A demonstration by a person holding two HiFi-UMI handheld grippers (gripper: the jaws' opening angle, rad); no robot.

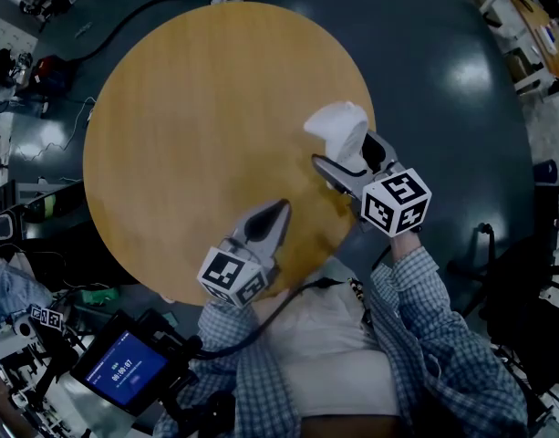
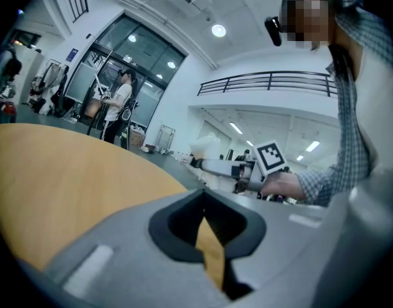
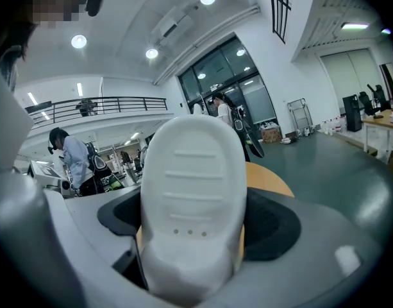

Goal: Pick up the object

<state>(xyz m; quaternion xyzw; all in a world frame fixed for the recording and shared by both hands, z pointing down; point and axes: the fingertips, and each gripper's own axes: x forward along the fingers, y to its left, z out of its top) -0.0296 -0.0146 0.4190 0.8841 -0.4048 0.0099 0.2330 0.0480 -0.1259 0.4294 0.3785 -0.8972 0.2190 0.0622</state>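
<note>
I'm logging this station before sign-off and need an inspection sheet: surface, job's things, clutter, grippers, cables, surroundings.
Surface: round wooden table, bare.
Job's things: white object, ribbed, clamped in the right gripper.
Clutter: nothing seen on the table.
Grippers: right gripper shut on the white object near the table's edge; left gripper over the table, jaws together, empty.
Cables: black cable on the floor beyond the table; lead trailing from the left gripper.
Surroundings: dark floor; lit screen beside the person; bystander far off.
</note>
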